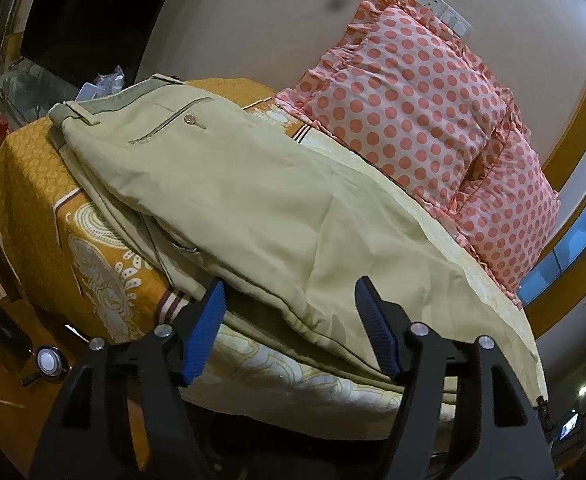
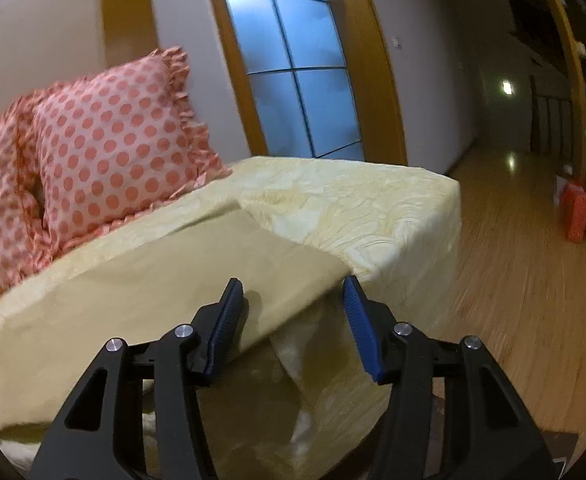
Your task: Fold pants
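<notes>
Where creased, pants (image 1: 229,184) lie (khaki) flat.

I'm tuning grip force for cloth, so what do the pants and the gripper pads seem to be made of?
The pants look like a matte woven cotton or cotton blend: soft creases, stitched pocket, no sheen. The pads on the left gripper look like blue ribbed rubber or soft plastic, going by the fine ridges; which one is unclear.
</notes>
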Available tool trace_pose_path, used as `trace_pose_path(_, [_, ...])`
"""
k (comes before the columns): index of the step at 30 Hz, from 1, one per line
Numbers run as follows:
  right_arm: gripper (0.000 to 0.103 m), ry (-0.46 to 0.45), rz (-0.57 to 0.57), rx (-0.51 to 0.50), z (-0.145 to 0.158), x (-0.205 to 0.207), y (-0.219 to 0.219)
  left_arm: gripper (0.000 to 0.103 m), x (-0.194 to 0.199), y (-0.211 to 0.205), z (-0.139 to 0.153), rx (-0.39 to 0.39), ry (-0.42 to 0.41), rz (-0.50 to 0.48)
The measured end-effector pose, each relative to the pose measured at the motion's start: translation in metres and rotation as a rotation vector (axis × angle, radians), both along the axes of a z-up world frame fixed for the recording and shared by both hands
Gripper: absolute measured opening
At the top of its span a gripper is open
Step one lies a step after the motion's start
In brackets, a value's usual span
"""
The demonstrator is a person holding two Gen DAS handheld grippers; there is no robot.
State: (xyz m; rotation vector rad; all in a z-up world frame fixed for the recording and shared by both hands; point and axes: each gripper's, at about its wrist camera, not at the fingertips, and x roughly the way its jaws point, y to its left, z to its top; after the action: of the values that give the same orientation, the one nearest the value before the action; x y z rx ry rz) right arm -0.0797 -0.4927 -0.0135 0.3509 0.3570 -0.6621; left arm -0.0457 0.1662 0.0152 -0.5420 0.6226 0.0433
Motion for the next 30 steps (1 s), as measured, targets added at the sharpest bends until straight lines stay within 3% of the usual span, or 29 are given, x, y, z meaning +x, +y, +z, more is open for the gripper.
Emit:
trace_pose_path(4, [0.056, -0.001, 0.046, -0.028, -0.001, -0.003, 0.003, 0.072, 0.004, -0.005, 0.002, 0.023, 0.002, -0.001])
trace_pose_path(5, [0.054, -0.001, 0.075, -0.046, 0.0, -0.003, 0.006, 0.073, 0.005, -0.006, 0.002, 0.026, 0.003, -0.001])
trace_pose_path(7, [0.04, 0.04, 0.153, -0.097, 0.0, 0.007, 0.02, 0.074, 0.007, -0.007, 0.003, 0.03, 0.004, 0.0])
trace_pose_path(9, [0.04, 0.057, 0.196, -0.145, 0.0, 0.016, 0.032, 0.075, 0.009, -0.008, 0.003, 0.035, 0.007, 0.0])
trace_pose_path(12, [0.036, -0.086, 0.206, 0.058, -0.001, 0.009, 0.011, 0.076, 0.009, -0.008, 0.004, 0.033, 0.005, 0.0])
trace_pose_path(13, [0.017, -0.111, 0.205, 0.122, -0.003, 0.009, 0.002, 0.076, 0.01, -0.008, 0.003, 0.029, 0.001, -0.001])
trace_pose_path(15, [0.007, -0.109, 0.236, 0.154, -0.002, 0.012, 0.0, 0.076, 0.01, -0.006, 0.003, 0.009, -0.011, -0.005])
trace_pose_path(20, [0.005, -0.156, 0.348, 0.148, 0.031, 0.037, 0.021, 0.079, 0.006, 0.007, 0.001, -0.088, -0.053, -0.009])
trace_pose_path(23, [0.005, -0.22, 0.544, 0.1, 0.078, 0.067, 0.072, 0.085, -0.002, 0.014, 0.003, -0.093, -0.082, 0.023])
trace_pose_path(26, [0.005, -0.243, 0.821, 0.088, 0.112, 0.099, 0.154, 0.088, -0.01, 0.022, 0.008, -0.073, -0.111, 0.062])
trace_pose_path(28, [0.005, -0.221, 1.006, 0.104, 0.118, 0.114, 0.215, 0.091, -0.013, 0.03, 0.01, -0.061, -0.12, 0.086])
trace_pose_path(30, [0.005, -0.129, 1.22, 0.138, 0.108, 0.126, 0.288, 0.093, -0.013, 0.037, 0.01, -0.051, -0.12, 0.106])
